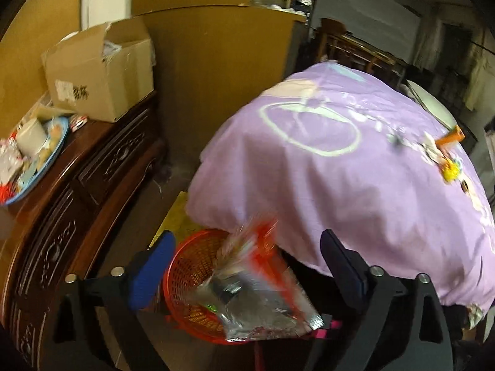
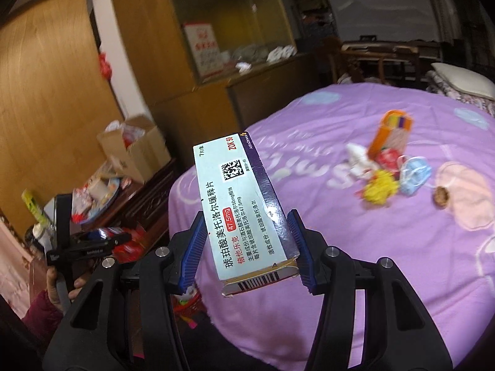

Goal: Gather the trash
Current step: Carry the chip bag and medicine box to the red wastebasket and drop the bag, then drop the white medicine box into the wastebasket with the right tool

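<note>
Dropping trash: left gripper (image 1: pixel 247 266) spread wide, foil wrapper (image 1: pixel 256 296) loose between the jaws above the red basket (image 1: pixel 185 281) beside the bed (image 1: pixel 340 170). Right gripper (image 2: pixel 247 247) pinching a medicine box (image 2: pixel 244 204). Next, probably: carry box over basket, release. More litter (image 2: pixel 386 167) waiting on the bed.

Between the left gripper's (image 1: pixel 247 266) blue pads, a silver wrapper (image 1: pixel 256 296) streaked with red, over a red mesh basket (image 1: pixel 188 278). Ahead of it, a lilac bedspread (image 1: pixel 340 179) with pale rings. The right gripper's (image 2: pixel 247 244) ribbed blue pads flank a pale blue box (image 2: pixel 244 207) with dark print, a red label and a navy side. Beyond: an orange carton (image 2: pixel 393 133), yellow scrap (image 2: pixel 379 190), blue mask (image 2: pixel 414 176).
</note>
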A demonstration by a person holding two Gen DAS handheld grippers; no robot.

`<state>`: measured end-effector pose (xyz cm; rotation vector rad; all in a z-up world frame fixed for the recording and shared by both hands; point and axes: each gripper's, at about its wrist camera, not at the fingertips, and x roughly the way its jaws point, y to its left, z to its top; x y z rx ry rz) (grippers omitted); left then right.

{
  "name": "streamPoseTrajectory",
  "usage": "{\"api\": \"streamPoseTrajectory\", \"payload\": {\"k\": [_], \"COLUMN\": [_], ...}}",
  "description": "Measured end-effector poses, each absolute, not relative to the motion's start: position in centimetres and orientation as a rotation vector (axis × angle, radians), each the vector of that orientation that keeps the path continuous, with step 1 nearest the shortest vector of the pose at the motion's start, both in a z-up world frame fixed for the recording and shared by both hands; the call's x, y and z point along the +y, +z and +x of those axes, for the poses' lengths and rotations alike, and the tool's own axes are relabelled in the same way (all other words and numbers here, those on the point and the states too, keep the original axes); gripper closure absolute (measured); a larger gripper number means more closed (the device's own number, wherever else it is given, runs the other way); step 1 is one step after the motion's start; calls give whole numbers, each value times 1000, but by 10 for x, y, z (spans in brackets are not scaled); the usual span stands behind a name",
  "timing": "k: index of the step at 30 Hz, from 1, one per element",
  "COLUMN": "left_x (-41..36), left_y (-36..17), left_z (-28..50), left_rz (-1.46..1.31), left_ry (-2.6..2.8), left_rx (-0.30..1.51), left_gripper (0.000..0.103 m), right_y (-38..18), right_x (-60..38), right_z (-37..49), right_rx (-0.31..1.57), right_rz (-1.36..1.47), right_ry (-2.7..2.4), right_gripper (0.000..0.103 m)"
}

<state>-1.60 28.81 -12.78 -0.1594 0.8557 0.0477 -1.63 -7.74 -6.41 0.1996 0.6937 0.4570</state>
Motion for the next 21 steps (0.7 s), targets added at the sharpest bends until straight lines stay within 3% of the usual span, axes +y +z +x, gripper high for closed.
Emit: {"api": "streamPoseTrajectory", "payload": {"k": [3,21], "left_x": [307,396], "left_y": [-131,-160], "left_z": [-16,-25], "left_rz": [-193,-257], "left_ry": [81,316], "left_rx": [849,818], "left_gripper": [6,6], "right_y": [-73,-134], "right_x": [-54,127], "right_z": [-9,27], "right_rx": [741,1017], "right_rz": [167,-23], "right_ry": [493,814], "right_gripper": [50,49]}}
